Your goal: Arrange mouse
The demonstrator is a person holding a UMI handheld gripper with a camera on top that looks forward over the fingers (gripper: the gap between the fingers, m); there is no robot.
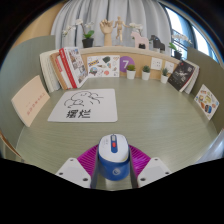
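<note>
A blue and white mouse (111, 157) with a red scroll wheel sits between my fingers, its front pointing away from me. My gripper (111, 170) is shut on the mouse: both magenta pads (88, 158) press its sides. The mouse is held low over the grey-green table (160, 115). A white mat with black drawings (84, 103) lies on the table ahead and a little to the left.
Standing books and cards (62, 68) line the back of the table, with small potted plants (146, 72) and wooden figures (117, 27) on a shelf behind. A card (28, 100) lies at the left, another card (207, 100) at the right.
</note>
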